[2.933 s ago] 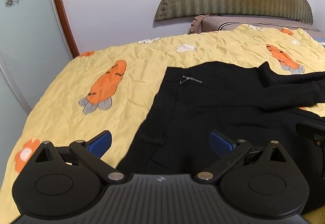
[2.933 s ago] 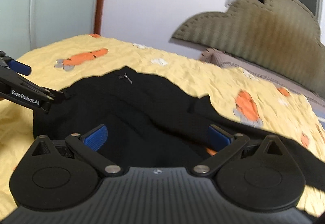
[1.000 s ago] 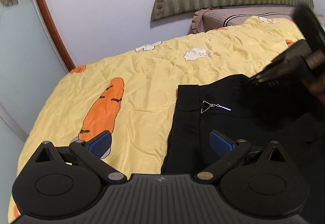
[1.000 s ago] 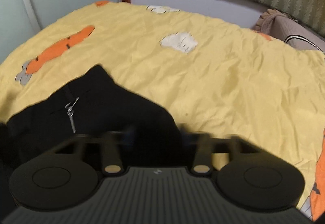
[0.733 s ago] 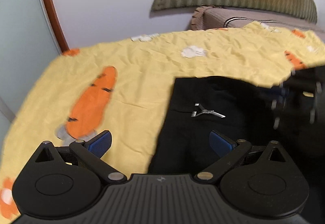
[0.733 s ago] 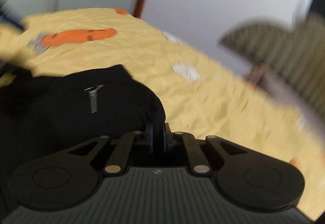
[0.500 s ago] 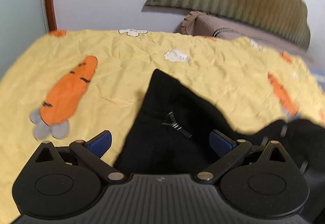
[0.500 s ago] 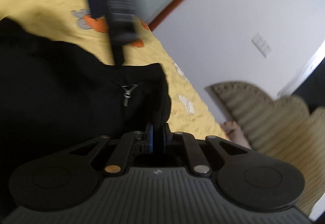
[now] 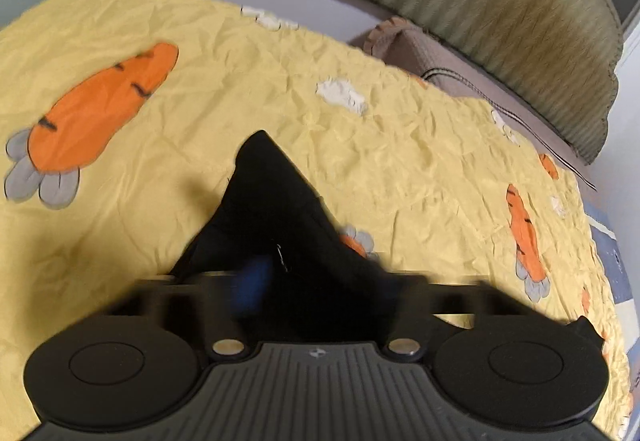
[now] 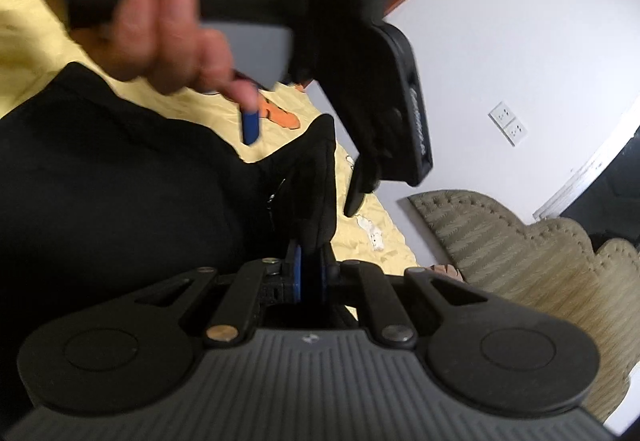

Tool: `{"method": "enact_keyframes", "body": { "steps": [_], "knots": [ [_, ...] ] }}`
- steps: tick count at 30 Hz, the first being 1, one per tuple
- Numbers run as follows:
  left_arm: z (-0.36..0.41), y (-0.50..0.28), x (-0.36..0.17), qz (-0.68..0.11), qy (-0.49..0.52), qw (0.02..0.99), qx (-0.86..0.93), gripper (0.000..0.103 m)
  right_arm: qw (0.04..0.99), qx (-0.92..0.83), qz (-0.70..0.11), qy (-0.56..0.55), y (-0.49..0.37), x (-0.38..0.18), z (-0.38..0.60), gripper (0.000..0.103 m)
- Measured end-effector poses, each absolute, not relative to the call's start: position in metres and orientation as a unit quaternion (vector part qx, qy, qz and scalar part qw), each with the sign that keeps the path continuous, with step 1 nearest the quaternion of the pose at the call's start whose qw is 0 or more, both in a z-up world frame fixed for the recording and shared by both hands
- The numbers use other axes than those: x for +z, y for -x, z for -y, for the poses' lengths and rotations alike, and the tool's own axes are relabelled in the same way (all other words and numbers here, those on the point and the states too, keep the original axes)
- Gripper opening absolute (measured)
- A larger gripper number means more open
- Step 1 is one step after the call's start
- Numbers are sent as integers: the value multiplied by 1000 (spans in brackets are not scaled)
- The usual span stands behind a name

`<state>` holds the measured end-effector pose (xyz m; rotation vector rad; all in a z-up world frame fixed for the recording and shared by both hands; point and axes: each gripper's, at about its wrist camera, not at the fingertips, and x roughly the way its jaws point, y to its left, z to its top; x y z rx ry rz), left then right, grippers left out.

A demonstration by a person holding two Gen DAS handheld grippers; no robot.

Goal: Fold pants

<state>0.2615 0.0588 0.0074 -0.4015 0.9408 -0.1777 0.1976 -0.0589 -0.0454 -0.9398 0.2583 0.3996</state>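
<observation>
Pants gripped at one corner, second grip being taken for the fold.

A corner of the black pants (image 10: pixel 120 193) is pinched in the right claw (image 10: pixel 310 277), jaws nearly shut on the cloth. The left claw (image 9: pixel 320 281) is closing, with the raised peak of fabric between its blurred jaws; contact cannot be told. The rest lies on the yellow bed (image 9: pixel 400 161). A firm second pinch is judged necessary before lifting.

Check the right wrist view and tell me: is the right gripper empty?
No: the right gripper has its blue pads pinched shut on a raised fold of the black pants.
</observation>
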Motion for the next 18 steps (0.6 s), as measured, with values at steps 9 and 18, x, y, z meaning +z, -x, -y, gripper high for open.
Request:
{"method": "enact_keyframes", "body": {
  "steps": [9,18],
  "knots": [
    [-63,-220,13,-418,187,885,-83,6,862,186,-114,458,-180,-54,47,9],
    [-65,-198,28,-387,181,900,-85,6,864,121,-134,471,-156,-60,100,30]
  ]
}}
